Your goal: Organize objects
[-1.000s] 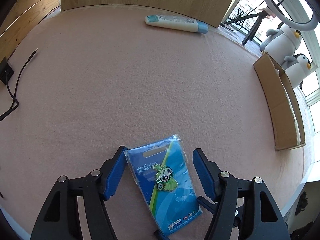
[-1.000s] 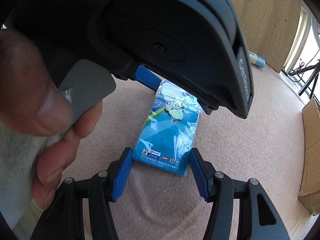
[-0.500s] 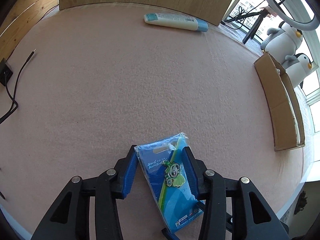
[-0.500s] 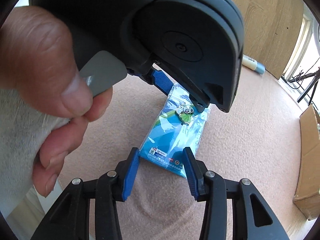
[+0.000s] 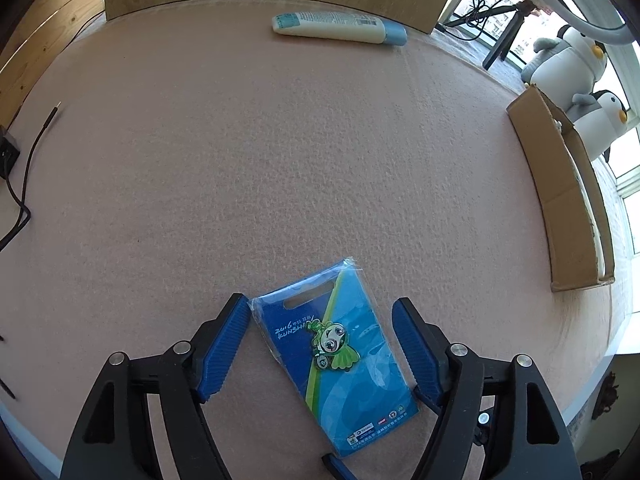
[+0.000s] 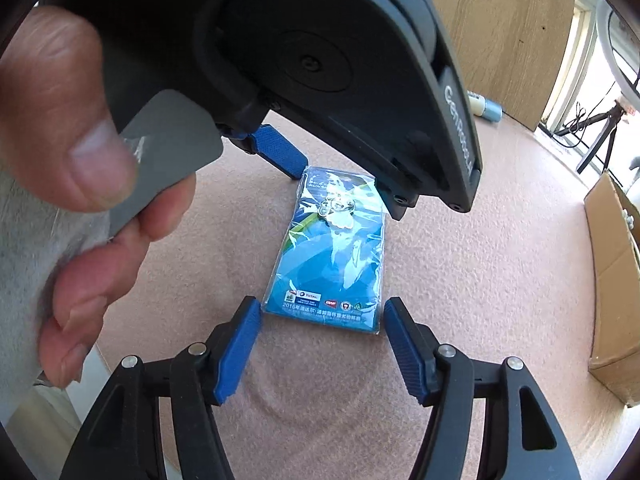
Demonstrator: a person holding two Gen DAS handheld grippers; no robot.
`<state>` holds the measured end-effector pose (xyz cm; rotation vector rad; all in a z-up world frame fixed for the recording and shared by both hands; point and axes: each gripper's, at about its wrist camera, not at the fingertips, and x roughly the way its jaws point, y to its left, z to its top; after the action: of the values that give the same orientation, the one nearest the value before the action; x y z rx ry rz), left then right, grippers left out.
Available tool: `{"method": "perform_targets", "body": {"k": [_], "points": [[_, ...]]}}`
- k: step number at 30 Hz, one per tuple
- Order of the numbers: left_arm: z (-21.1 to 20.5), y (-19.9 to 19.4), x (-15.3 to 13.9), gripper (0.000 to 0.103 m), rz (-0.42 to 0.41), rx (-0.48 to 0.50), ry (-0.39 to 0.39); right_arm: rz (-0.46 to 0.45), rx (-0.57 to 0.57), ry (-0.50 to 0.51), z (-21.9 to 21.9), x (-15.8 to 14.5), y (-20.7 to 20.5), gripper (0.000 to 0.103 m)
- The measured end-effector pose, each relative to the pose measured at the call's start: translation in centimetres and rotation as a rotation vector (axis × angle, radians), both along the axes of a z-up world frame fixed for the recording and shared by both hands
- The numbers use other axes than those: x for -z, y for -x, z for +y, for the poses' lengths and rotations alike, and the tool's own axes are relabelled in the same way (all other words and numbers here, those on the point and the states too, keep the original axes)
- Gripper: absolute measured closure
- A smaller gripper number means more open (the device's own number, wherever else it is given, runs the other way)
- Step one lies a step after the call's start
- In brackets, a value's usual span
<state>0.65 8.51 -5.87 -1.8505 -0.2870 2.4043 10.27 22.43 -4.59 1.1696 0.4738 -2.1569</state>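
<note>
A blue plastic-wrapped card with a green mascot pin [image 5: 334, 354] lies flat on the pink felt table [image 5: 280, 168]. My left gripper [image 5: 322, 342] is open, its blue pads on either side of the card's upper half, apart from it. In the right wrist view the same card [image 6: 334, 256] lies ahead. My right gripper [image 6: 322, 346] is open at the card's near short edge, pads just outside its corners. The left gripper's black body and the hand holding it fill the upper left of that view.
A white tube with a blue cap [image 5: 340, 28] lies at the table's far edge by a wooden panel. An open cardboard box [image 5: 568, 200] stands at the right edge, with plush penguins [image 5: 568, 60] behind it. A black cable [image 5: 24, 184] lies at the left.
Both grippers closed in on the card half a second ago and have now opened wide again. The card lies flat in about the same place.
</note>
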Motion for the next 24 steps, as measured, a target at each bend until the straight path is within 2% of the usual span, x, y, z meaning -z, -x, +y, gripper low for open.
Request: {"method": "perform_targets", "body": {"k": [6,11,16,18,19,22,24], "points": [[-0.4,0.1,-0.6,0.026,-0.038,-0.002,0.001,-0.001,-0.004,0.016,0.3,-0.1,0.3,0.05],[-1.3,-0.8,-1.3,0.027,-0.075,-0.043,-0.061,0.012,-0.01,0.021,0.6,-0.2,0.4,0.05],[-1.6,-1.4,-2.1,0.029,-0.068,-0.061,-0.093,0.052,-0.023,0.019,0.6,-0.3,-0.4,0.051],[-2.3,-0.9,-2.4,0.04,-0.053,-0.059,-0.069,0.048,-0.018,0.022,0.5,-0.2,-0.5,0.051],[-2.3,-0.8,-2.7,0.044,-0.034,-0.045,-0.029,0.042,-0.01,0.027,0.7,-0.2,-0.4,0.051],[-2.7,-2.0,-4.5,0.043,0.077,-0.042,0.1,0.025,0.006,0.038,0.8,-0.1,-0.3,0.05],[-3.6,-2.5,-5.9,0.04,0.116,-0.061,0.101,0.024,0.011,0.035,0.8,0.0,-0.5,0.05]]}}
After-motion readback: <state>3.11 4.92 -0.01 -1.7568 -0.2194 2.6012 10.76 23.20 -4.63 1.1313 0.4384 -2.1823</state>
